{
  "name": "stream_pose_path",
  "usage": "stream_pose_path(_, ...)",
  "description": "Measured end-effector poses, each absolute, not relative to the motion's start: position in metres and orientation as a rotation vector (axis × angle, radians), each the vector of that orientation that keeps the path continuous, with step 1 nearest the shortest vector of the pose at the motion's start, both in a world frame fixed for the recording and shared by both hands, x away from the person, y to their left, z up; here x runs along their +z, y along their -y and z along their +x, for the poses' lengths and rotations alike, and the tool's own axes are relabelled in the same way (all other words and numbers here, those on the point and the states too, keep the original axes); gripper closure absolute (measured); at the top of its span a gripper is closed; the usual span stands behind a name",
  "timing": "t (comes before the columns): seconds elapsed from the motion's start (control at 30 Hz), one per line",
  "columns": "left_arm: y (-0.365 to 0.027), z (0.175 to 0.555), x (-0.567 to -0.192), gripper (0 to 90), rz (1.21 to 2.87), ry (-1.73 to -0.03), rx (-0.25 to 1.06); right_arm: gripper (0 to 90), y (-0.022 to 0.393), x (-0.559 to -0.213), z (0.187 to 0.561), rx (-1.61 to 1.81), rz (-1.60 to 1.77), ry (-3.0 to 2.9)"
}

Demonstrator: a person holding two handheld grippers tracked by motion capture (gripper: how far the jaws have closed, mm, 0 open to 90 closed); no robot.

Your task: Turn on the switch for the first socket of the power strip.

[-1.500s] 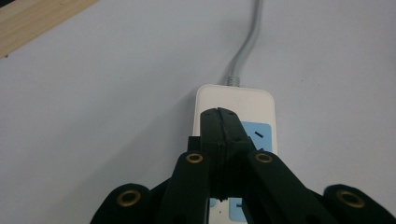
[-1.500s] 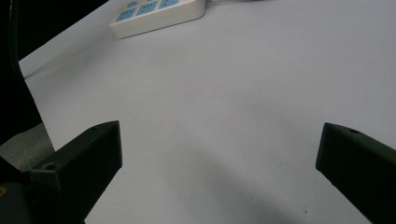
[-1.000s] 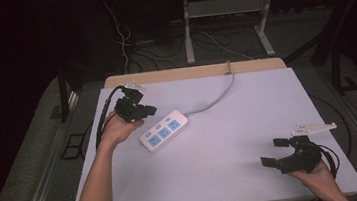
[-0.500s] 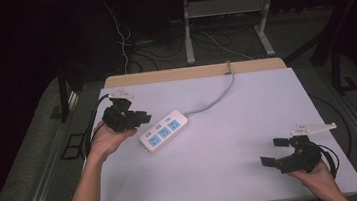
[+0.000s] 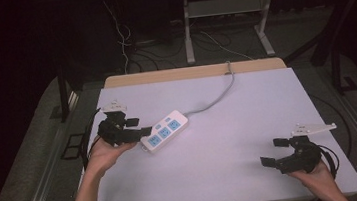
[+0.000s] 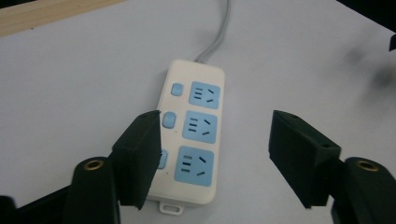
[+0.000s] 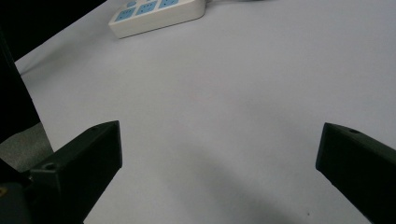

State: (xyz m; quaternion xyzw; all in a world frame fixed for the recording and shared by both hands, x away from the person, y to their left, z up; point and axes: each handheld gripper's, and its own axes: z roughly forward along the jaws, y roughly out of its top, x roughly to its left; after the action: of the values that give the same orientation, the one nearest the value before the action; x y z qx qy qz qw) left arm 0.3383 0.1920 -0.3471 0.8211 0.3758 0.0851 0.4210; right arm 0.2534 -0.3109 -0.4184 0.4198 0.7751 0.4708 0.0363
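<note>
Change since earlier: left tongs (image 5: 138, 126) have gone away from the far left corner and come closer to the near end of the power strip (image 5: 165, 130); right tongs (image 5: 274, 152) have stayed at the near right of the table (image 5: 247, 108).
Power strip: white, with three blue sockets and three small blue buttons; it lies flat on the left half of the table, slanted, and its grey cable (image 5: 217, 95) runs to the far edge.
Left tongs: held in the left hand (image 5: 102, 152), jaws spread apart with nothing between them; in the left gripper view the strip (image 6: 194, 135) lies on the table under the gap, and the left jaw covers part of its nearest button.
Contact of left tongs and strip: I cannot tell if the tips touch it.
Right tongs: held in the right hand (image 5: 319, 172), jaws spread wide, holding nothing, well apart from the strip.
Right gripper view: bare white table (image 7: 219, 121) between the jaws, and the strip (image 7: 156, 15) far away at the top.
Table: white top with a wooden strip along the far edge.
</note>
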Motion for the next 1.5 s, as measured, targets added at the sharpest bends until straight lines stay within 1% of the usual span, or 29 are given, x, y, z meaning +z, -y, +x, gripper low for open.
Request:
stream_pose_path(0.2,-0.197,0.326,-0.354,16.0,2.03,-0.932,0.199,0.2,0.311,-0.418,0.253,1.446,1.292,-2.379)
stream_pose_path(0.5,-0.202,0.31,-0.364,12.0,1.986,-0.939,0.206,0.2,0.311,-0.419,0.253,1.445,1.291,-2.38)
stream_pose_path(0.9,-0.205,0.292,-0.388,0.0,1.949,-0.972,0.192,0.1,0.31,-0.419,0.253,1.44,1.288,-2.388)
stream_pose_path(1.23,-0.203,0.28,-0.413,0.0,1.915,-0.981,0.17,0.2,0.31,-0.419,0.253,1.438,1.289,-2.391)
stream_pose_path(1.5,-0.202,0.274,-0.419,0.0,1.909,-0.968,0.178,0.2,0.31,-0.419,0.253,1.441,1.287,-2.389)
